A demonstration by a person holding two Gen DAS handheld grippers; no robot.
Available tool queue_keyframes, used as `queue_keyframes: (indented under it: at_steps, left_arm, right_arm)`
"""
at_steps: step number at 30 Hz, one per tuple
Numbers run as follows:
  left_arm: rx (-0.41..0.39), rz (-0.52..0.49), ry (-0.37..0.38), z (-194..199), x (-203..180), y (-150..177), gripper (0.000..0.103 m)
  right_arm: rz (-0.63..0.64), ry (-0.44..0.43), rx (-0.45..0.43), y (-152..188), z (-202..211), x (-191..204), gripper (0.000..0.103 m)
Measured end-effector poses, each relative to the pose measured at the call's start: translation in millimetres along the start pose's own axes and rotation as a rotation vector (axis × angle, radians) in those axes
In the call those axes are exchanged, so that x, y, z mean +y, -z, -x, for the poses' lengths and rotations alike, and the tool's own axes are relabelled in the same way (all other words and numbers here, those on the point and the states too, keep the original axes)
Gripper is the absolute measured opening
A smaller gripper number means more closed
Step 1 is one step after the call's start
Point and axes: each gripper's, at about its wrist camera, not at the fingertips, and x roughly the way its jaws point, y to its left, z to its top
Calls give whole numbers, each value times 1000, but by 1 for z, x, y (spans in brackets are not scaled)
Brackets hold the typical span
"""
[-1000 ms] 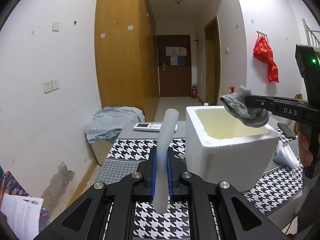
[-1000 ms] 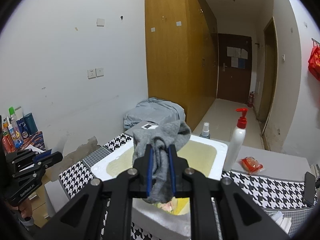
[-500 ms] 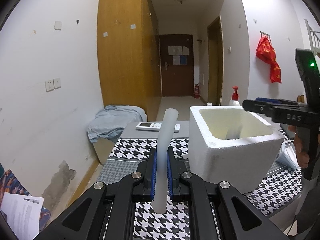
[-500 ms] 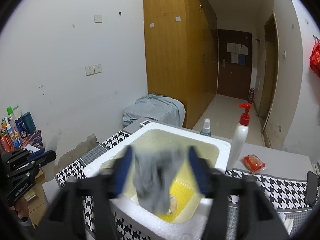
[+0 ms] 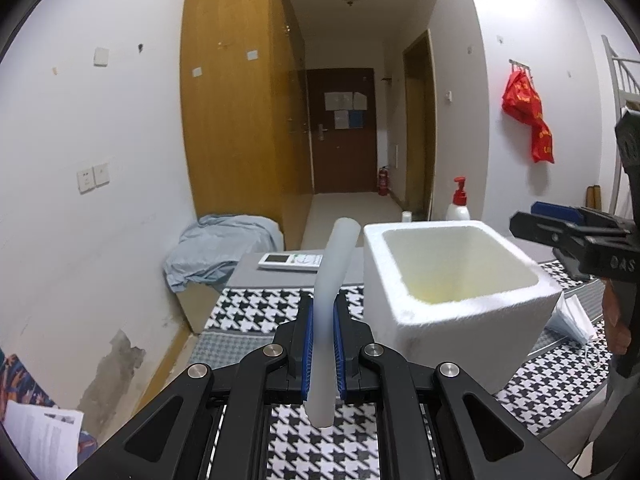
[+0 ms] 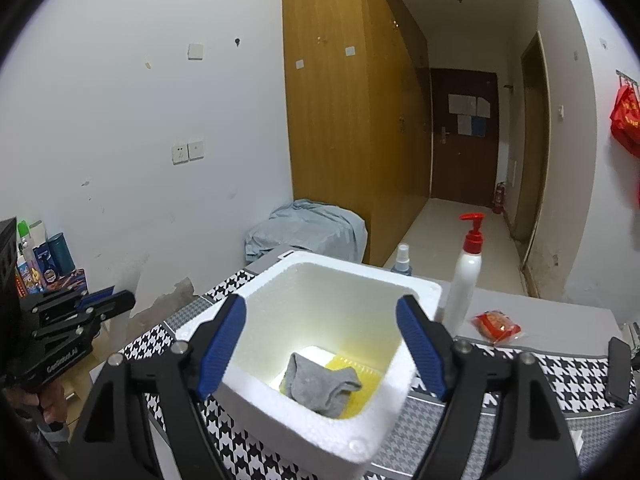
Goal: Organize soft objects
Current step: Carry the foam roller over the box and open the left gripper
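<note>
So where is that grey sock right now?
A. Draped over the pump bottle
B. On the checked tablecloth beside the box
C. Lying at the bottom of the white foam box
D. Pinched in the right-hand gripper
C: the right wrist view shows the grey sock lying on the floor of the white foam box, while the right gripper stands wide open and empty above it.

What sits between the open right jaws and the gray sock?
Nothing: in the right wrist view, right gripper hangs open above the foam box, sock lying at its bottom.
</note>
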Motion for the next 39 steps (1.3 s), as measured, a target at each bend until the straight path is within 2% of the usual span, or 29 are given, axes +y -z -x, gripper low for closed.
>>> queue_keyframes:
  at_steps: [23, 39]
  left_arm:
    - [-11, -64, 187, -24, -48, -36, 10]
    - [15, -101, 253, -50, -76, -51, 10]
  right_arm:
    - [-18, 140, -29, 28, 49, -31, 90]
    - [-66, 233, -29, 47, 75, -52, 90]
